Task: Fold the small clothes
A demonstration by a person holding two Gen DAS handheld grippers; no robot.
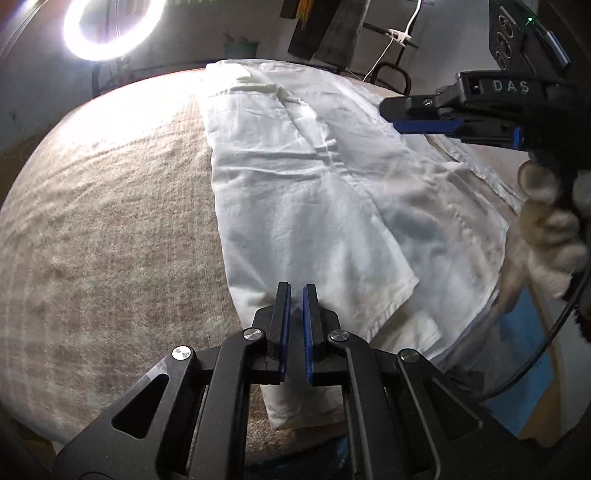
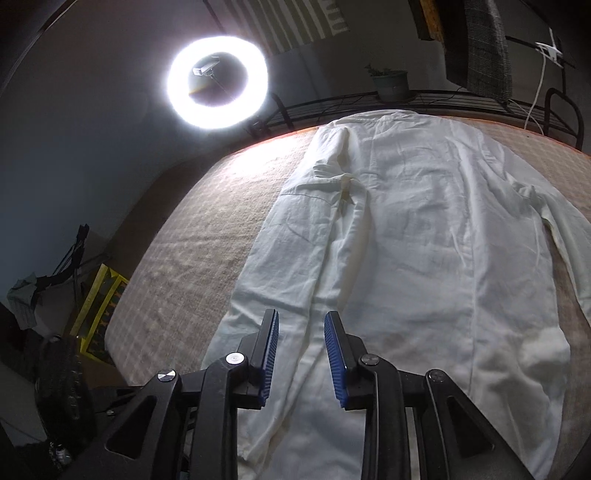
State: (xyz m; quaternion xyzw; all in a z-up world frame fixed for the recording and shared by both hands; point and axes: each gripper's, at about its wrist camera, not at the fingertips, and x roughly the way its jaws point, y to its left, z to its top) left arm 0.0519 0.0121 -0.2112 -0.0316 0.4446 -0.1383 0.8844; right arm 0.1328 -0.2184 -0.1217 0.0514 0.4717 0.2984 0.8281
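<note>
A white long-sleeved shirt (image 1: 332, 184) (image 2: 424, 240) lies flat on the beige-covered table (image 1: 110, 221) (image 2: 192, 258). Its left side and sleeve are folded inward over the body. Its other sleeve (image 2: 569, 240) trails down the right edge. My left gripper (image 1: 296, 286) hovers over the near hem with its jaws almost together and nothing between them. In the right wrist view my right gripper (image 2: 301, 314) stands open above the folded sleeve, empty. In the left wrist view the right gripper (image 1: 389, 116) hangs above the shirt's right side, held by a gloved hand (image 1: 550, 221).
A bright ring light (image 2: 218, 81) (image 1: 110, 29) stands beyond the table's far left edge. A metal rack with a potted plant (image 2: 391, 83) runs behind the table, and dark clothes (image 2: 480, 48) hang above it. A yellow frame (image 2: 99, 310) leans on the floor at the left.
</note>
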